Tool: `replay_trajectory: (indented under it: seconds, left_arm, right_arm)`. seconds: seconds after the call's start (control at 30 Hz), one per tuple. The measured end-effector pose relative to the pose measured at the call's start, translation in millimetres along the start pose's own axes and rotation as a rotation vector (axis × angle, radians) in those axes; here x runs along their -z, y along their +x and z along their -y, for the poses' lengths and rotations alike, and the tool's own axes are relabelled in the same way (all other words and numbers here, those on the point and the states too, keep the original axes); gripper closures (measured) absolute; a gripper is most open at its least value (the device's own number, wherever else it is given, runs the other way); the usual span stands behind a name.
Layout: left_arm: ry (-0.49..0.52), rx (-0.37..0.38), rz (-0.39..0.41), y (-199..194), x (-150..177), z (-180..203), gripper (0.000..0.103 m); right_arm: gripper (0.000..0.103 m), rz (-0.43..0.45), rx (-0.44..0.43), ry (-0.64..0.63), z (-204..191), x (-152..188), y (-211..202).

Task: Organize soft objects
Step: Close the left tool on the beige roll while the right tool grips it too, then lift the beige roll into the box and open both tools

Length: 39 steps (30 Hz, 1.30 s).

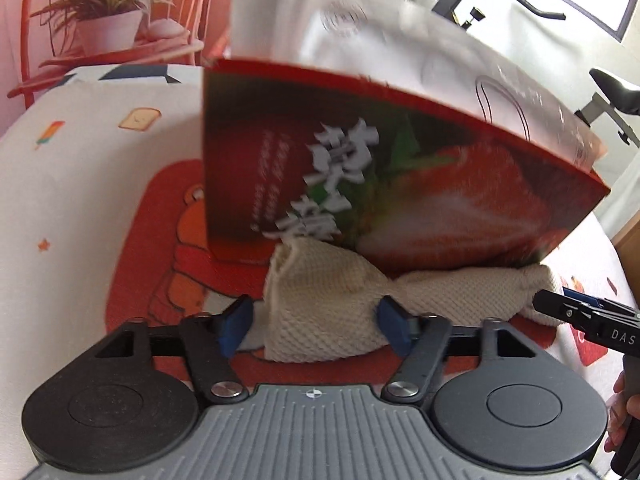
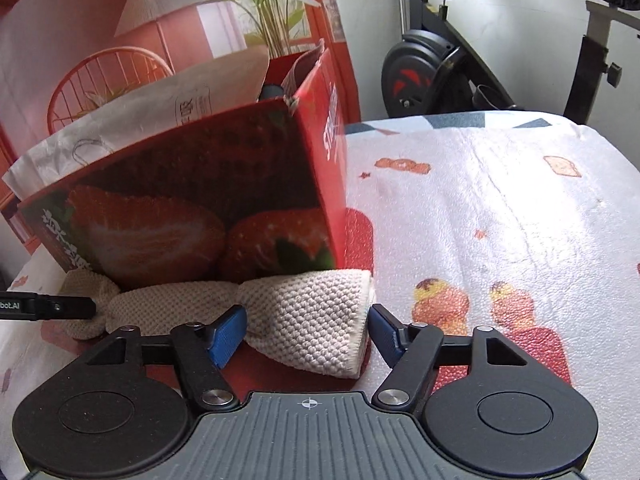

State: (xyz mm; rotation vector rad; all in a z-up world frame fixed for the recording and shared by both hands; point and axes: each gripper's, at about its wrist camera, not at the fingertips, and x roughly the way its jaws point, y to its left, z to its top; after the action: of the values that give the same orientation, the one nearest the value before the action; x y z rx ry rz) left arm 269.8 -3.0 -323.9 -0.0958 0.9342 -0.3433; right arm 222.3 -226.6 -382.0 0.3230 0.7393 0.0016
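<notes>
A cream knit cloth [image 1: 320,300], twisted at its middle, lies on a printed desk cover [image 1: 80,184] against the base of a red strawberry box [image 1: 360,184] w/ a white paper bag [image 1: 400,48] inside. The left tool [image 1: 314,326] and right tool [image 2: 306,334] each sit open, 1 per end, blue pads [image 2: 228,336] straddling the cloth w/o clamping. Judgement: close both tools evenly, lift together, keep the cloth level to clear the box rim.

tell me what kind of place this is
Likely a room at home: a black exercise bike stands behind a bed or table under a white cartoon-print blanket, with a potted green plant on an orange rack.
</notes>
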Motion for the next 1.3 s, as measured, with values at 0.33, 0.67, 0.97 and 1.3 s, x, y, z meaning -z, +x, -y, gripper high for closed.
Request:
replay_trajectory:
  seconds: [0.33, 0.67, 0.97, 1.3]
  left_arm:
    - [0.049, 0.022, 0.04, -24.2, 5.3, 2.9, 0.093]
    - [0.029, 0.035, 0.213, -96.4, 7.3, -2.0, 0.093]
    - [0.041, 0.061, 0.419, -157.2, -35.4, 5.5, 0.093]
    - [0.067, 0.035, 0.435, -132.8, -119.0, 33.8, 0.093]
  right_arm:
    - [0.079, 0.02, -0.049, -0.01, -8.1, -1.2, -27.2]
    - [0.08, 0.15, -0.131, -0.056, -35.9, -19.5, -89.3]
    - [0.08, 0.29, -0.169, -0.116, -56.7, -74.6, -128.3]
    - [0.08, 0.331, -0.075, -0.168, -60.5, -154.2, -93.7]
